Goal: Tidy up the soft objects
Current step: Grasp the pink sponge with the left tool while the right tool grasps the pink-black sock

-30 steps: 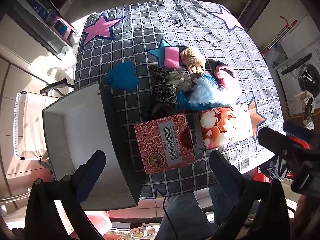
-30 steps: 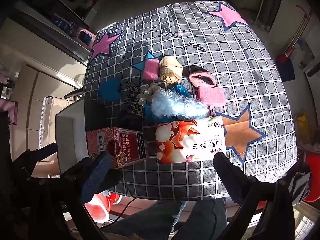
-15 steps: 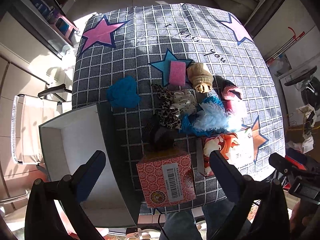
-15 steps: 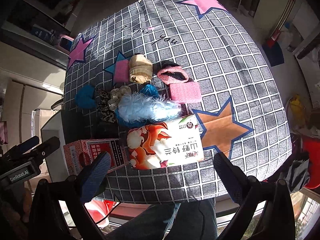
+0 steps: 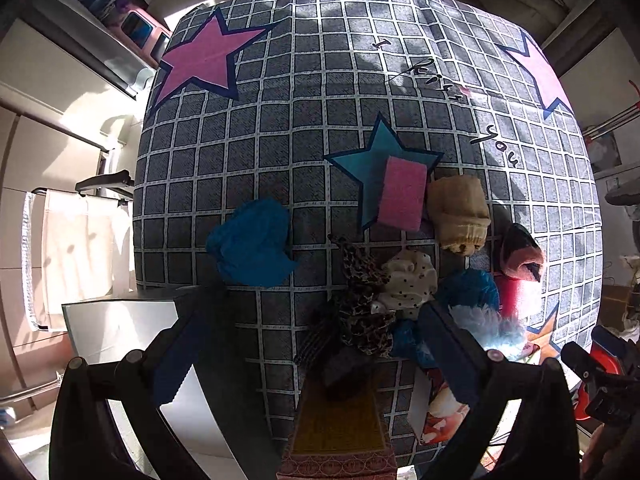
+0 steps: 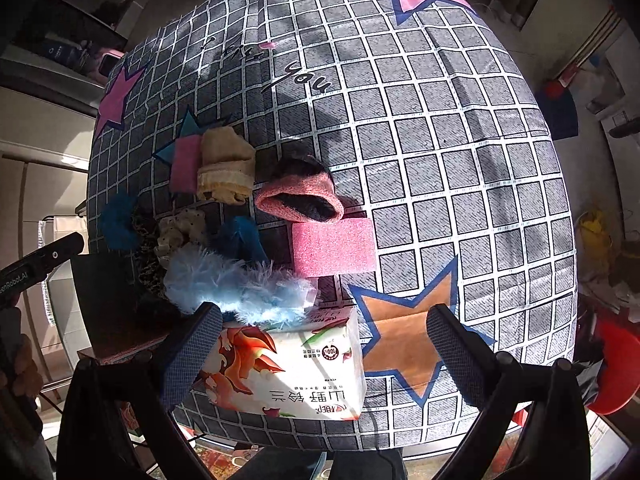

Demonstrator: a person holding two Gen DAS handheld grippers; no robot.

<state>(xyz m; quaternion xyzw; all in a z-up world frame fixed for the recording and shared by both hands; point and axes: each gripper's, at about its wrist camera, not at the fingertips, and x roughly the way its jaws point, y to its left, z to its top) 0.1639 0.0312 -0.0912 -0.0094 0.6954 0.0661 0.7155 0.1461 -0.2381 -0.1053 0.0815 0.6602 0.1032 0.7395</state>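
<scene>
Soft things lie in a heap on the checked cloth: a blue cloth [image 5: 252,248], a pink sponge [image 5: 402,194], a beige sock [image 5: 460,212], a leopard scrunchie [image 5: 364,300], a white dotted scrunchie [image 5: 410,282] and a fluffy light-blue piece [image 6: 240,284]. A pink sock [image 6: 300,196] and a second pink sponge [image 6: 334,246] lie beside them. My left gripper [image 5: 316,360] hangs open over the heap's near edge. My right gripper [image 6: 324,356] is open above a tissue pack [image 6: 292,376].
A white open box [image 5: 120,332] stands at the table's left front corner. A red patterned box [image 5: 336,432] sits at the front edge beside the tissue pack. The far half of the cloth [image 6: 440,100] is bare. A red bin [image 6: 616,368] stands on the floor at right.
Both grippers have dropped lower and moved forward toward the heap; the objects look larger. Both stay open and nothing on the table has moved.
</scene>
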